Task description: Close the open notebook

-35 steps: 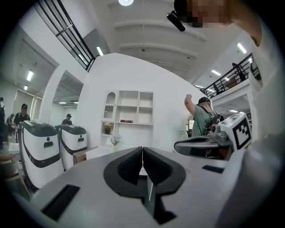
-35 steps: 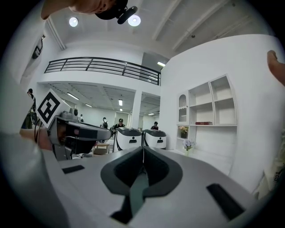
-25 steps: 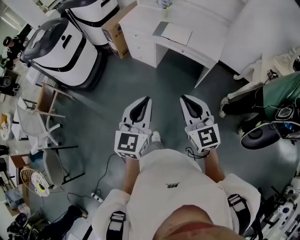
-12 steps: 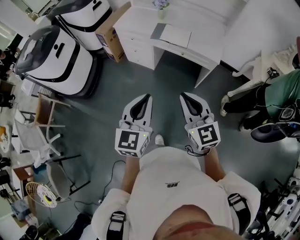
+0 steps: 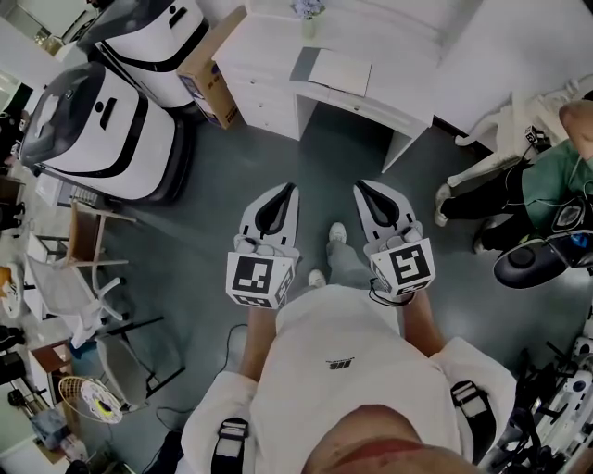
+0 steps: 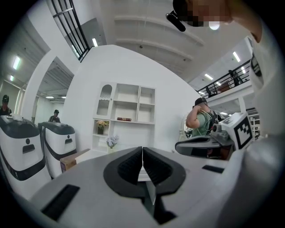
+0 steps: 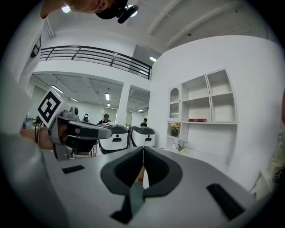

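Observation:
In the head view the open notebook (image 5: 335, 69) lies flat on a white desk (image 5: 408, 93) at the top, showing a pale page with a grey strip on its left. Both grippers are held out over the grey floor, well short of the desk. My left gripper (image 5: 290, 189) is shut with nothing in it, and my right gripper (image 5: 359, 186) beside it is shut and empty too. In the left gripper view the left gripper (image 6: 142, 153) has its black pads pressed together. In the right gripper view the right gripper (image 7: 143, 156) shows the same.
Two large white machines (image 5: 102, 120) stand at the left with a cardboard box (image 5: 206, 65) beside the desk. Chairs (image 5: 79, 241) crowd the far left. A seated person in green (image 5: 556, 185) is at the right. A small vase of flowers (image 5: 304, 9) stands on the desk.
The whole view has shifted toward the desk as the person steps forward, one foot now ahead. Both grippers stay shut and side by side.

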A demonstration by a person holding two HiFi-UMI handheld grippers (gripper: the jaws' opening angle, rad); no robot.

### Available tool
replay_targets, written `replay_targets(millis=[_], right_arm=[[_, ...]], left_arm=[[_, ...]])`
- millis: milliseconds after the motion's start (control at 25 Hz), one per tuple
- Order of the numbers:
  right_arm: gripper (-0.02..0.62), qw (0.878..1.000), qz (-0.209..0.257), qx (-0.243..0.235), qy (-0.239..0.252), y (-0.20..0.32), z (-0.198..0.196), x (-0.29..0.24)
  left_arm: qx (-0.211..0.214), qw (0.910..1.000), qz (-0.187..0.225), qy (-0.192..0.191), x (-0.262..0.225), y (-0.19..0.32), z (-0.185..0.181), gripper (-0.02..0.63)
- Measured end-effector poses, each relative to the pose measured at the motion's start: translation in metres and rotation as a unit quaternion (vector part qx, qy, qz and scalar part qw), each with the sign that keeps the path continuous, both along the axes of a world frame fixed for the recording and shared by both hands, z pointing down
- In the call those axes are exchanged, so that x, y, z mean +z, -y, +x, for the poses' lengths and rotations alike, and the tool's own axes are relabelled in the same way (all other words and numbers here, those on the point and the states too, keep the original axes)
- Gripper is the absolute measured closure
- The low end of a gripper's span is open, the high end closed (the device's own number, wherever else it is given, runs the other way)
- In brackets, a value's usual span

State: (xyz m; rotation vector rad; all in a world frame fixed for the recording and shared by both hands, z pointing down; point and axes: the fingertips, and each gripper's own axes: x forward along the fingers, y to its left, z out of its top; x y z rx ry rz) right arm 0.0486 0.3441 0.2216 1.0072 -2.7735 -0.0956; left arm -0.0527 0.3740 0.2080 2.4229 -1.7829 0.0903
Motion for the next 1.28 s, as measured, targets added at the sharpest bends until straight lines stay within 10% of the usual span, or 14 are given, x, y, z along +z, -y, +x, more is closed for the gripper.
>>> replay_targets(millis=[1280], right_arm=[[0.598, 0.997, -0.029, -0.071, 0.01, 0.247, -0.027, 0.01]], left_arm=[[-0.069, 0.9972, -0.03, 0.007, 0.011, 0.231, -0.02, 0.606]])
